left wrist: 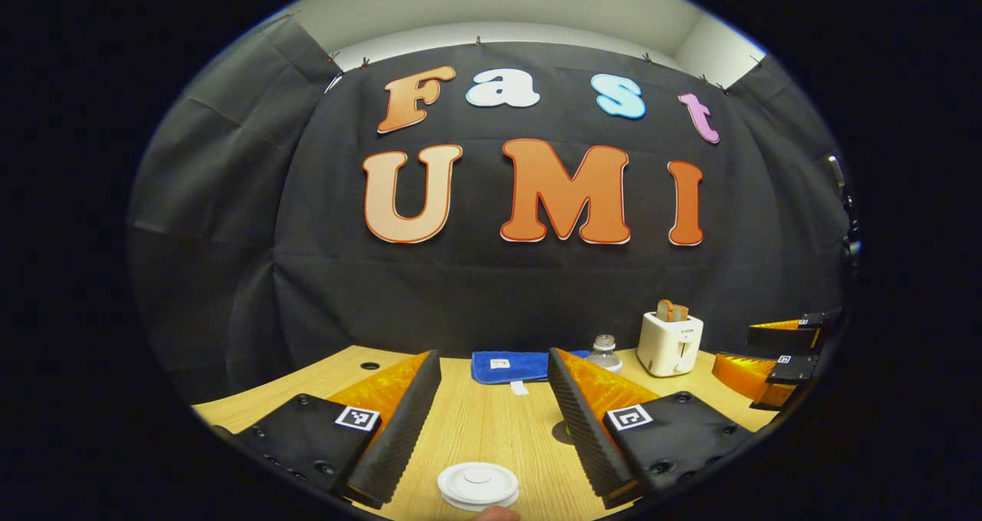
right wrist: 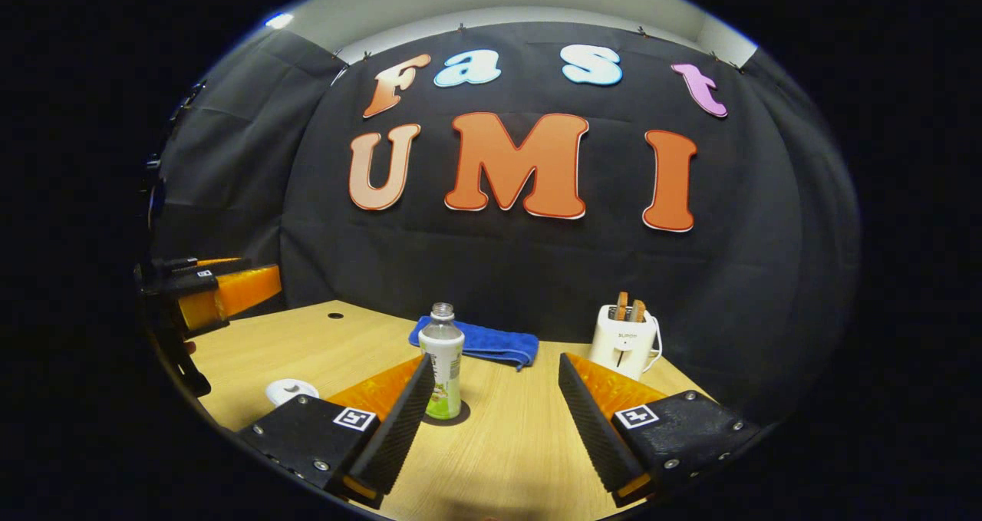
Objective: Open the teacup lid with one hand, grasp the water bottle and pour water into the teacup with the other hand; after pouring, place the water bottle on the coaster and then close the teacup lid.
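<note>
Right gripper view: one water bottle (right wrist: 443,371), one teacup lid (right wrist: 291,390), two grippers both spread

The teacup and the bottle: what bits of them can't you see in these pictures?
- Teacup, left gripper view: its lid shows from above; the body is cut off by the bottom edge.
- Water bottle, left gripper view: the left tongs' finger hides its lower part.
- Coaster, right gripper view: the bottle stands on it, leaving a dark rim.
</note>
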Demonstrator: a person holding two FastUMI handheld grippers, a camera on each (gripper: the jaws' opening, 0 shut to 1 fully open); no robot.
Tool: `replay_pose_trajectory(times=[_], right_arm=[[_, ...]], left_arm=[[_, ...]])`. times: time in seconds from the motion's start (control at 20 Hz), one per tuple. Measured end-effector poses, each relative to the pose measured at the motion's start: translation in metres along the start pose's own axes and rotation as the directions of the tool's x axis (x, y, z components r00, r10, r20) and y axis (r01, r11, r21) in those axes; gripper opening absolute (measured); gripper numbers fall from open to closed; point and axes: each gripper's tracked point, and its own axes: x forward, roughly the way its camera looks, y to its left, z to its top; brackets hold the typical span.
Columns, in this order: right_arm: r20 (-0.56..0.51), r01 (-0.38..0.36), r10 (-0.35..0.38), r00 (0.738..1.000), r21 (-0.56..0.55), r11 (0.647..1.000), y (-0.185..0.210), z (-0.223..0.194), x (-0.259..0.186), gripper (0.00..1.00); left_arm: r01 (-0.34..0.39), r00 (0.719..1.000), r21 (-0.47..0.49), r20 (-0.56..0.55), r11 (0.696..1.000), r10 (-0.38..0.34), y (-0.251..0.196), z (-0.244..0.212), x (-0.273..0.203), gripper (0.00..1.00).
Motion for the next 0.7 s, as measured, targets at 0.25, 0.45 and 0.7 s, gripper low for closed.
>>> replay_pose_trajectory(times=[0.25,0.45,0.7], right_arm=[[0.026,0.027,-0.028,0.999,0.028,0.999,-0.013,0.007,-0.012,0.97],[0.055,0.025,-0.027,0.998,0.027,0.999,-0.013,0.016,-0.017,1.0],[0.067,0.011,-0.011,0.998,0.005,1.0,-0.005,0.019,-0.021,0.97]], left_arm=[[-0.037,0.999,-0.025,0.018,0.999,0.037,0.008,0.002,-0.004,0.91],[-0.03,0.999,-0.009,0.032,0.999,0.031,0.006,0.007,-0.01,0.92],[-0.008,0.999,0.009,0.038,1.0,0.008,0.001,0.008,-0.014,0.94]])
